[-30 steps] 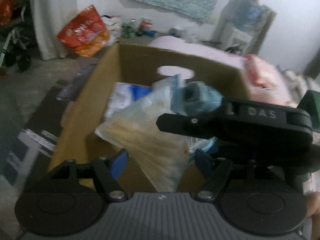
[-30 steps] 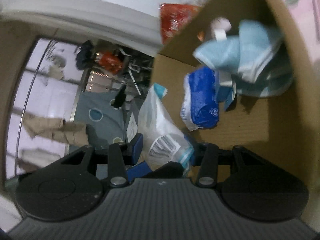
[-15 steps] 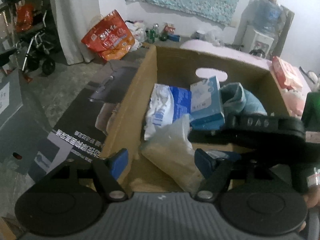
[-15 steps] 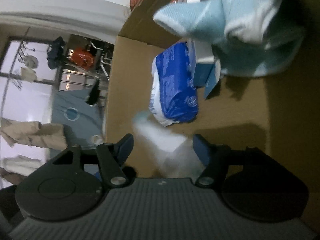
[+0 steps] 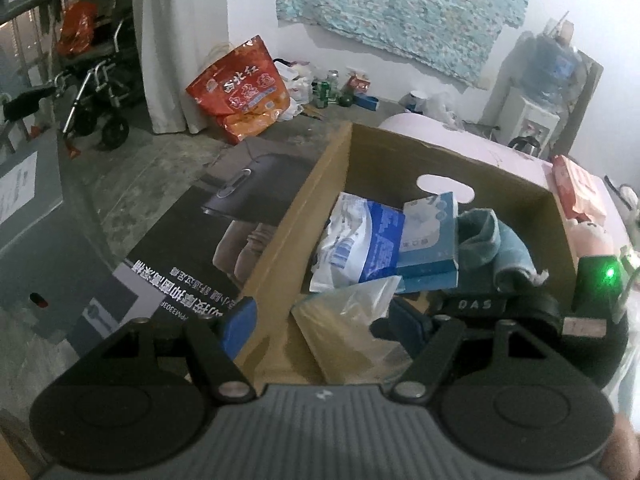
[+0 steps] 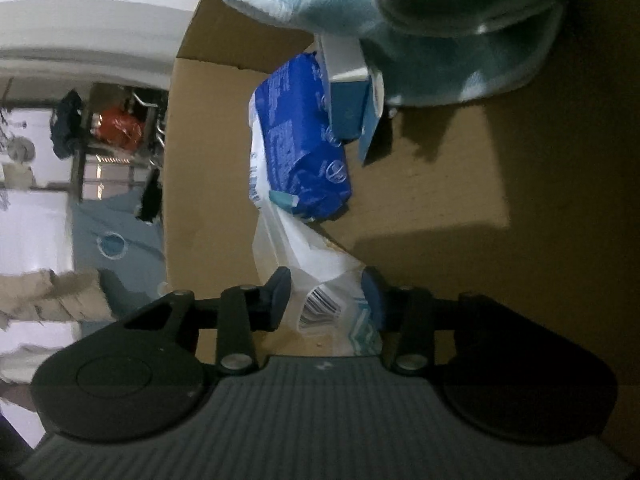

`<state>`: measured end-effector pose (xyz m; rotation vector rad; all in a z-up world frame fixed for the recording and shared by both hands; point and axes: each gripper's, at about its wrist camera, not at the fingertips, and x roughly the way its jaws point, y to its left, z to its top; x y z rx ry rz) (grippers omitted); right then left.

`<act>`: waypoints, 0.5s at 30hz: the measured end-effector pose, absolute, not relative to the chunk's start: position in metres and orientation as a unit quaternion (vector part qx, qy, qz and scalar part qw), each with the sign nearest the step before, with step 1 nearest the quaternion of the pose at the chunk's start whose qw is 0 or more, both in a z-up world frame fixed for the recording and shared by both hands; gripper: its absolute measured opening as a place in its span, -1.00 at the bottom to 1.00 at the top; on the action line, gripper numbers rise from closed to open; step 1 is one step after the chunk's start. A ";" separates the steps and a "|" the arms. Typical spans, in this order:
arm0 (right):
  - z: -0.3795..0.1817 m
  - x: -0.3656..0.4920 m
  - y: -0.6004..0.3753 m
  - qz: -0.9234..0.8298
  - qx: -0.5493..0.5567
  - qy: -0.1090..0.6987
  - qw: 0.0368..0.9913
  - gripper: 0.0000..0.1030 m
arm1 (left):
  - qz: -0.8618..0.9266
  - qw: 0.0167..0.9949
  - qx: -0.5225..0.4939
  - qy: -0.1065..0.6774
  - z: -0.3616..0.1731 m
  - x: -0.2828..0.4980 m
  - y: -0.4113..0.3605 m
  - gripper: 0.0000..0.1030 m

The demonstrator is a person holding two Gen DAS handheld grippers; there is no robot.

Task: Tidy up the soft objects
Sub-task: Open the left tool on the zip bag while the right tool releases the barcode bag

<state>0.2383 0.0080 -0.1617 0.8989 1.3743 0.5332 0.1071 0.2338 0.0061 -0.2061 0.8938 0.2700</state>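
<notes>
The left gripper (image 5: 316,320) stands spread and empty above the near left corner of the cardboard box (image 5: 484,162), its left pad outside the wall, its right pad over the inside. The clear plastic bag (image 5: 348,320) lies just ahead of it and slightly to its right, on the box floor at the near end. The bag's long axis runs from the near wall toward the far wall, its crumpled tip pointing at the blue-and-white pack (image 5: 360,248), which it touches or nearly touches. Beyond that sit 1 pale blue carton (image 5: 430,236) and a folded teal towel (image 5: 492,240).

The right gripper (image 6: 328,300) is the nearer one: its 2 pads pinch the barcode end of the bag, so the bag stretches straight forward along the gripper's own line. I judge the next move turns on that: letting go here leaves the bag lying lengthwise in the box
</notes>
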 end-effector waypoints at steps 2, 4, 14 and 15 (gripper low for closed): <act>-0.161 0.234 0.017 0.259 0.391 0.609 0.640 -0.23 | 0.131 0.887 -0.102 0.432 0.006 0.106 0.233 0.44; -0.154 0.230 0.025 0.280 0.363 0.606 0.650 -0.21 | 0.130 0.886 -0.102 0.432 0.005 0.104 0.230 0.44; -0.110 0.234 -0.002 0.321 0.300 0.546 0.713 0.19 | 0.142 0.889 -0.110 0.421 0.012 0.095 0.234 0.45; -0.106 0.233 -0.005 0.327 0.297 0.541 0.716 0.19 | 0.143 0.890 -0.111 0.419 0.013 0.094 0.235 0.45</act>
